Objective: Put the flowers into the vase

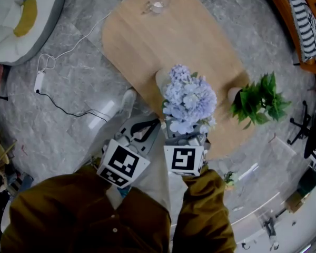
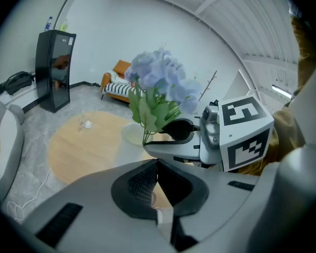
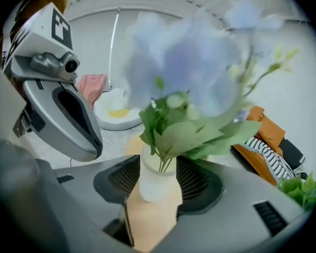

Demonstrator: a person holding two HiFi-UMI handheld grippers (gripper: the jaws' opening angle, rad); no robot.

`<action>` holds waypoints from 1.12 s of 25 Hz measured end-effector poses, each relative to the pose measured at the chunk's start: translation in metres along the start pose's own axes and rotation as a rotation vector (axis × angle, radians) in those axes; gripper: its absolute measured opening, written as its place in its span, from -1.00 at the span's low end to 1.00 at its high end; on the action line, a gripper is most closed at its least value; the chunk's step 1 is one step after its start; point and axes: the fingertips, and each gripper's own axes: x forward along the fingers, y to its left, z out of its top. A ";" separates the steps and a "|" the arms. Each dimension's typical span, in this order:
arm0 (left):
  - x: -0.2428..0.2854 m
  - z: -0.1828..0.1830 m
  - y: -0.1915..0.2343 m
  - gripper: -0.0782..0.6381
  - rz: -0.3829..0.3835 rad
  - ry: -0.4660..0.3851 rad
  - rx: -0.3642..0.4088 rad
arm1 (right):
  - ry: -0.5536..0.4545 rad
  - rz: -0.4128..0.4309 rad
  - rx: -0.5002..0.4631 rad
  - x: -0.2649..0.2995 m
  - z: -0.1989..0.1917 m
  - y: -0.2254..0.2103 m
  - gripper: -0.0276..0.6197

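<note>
Closest of all, pressed together on nothing: left tongs, parked beside the right pair, probably just to keep clear. Spread wide apart: right tongs, straddling a frosted white cylindrical vase without pinching it. Already seated in that vase, stems down its neck: pale blue bunched flowers with green leaves (so the task looks as good as done). Upright, towards the near edge of an oval light-wood tabletop.

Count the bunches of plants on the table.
2. The blue flowers stand in the white vase at the table's near edge, between the open jaws of the right gripper. The green leafy bunch is near the table's right edge. None seems hidden.
</note>
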 end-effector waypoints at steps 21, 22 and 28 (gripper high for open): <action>-0.002 -0.001 -0.001 -0.76 0.005 0.024 0.020 | 0.072 -0.053 0.161 -0.012 -0.030 -0.011 -0.30; -0.003 0.000 0.000 -0.76 0.008 0.026 0.022 | 0.081 -0.046 0.175 -0.013 -0.032 -0.010 -0.30; -0.010 0.003 0.000 -0.76 0.041 0.036 0.022 | 0.146 0.001 0.321 -0.020 -0.052 0.000 -0.30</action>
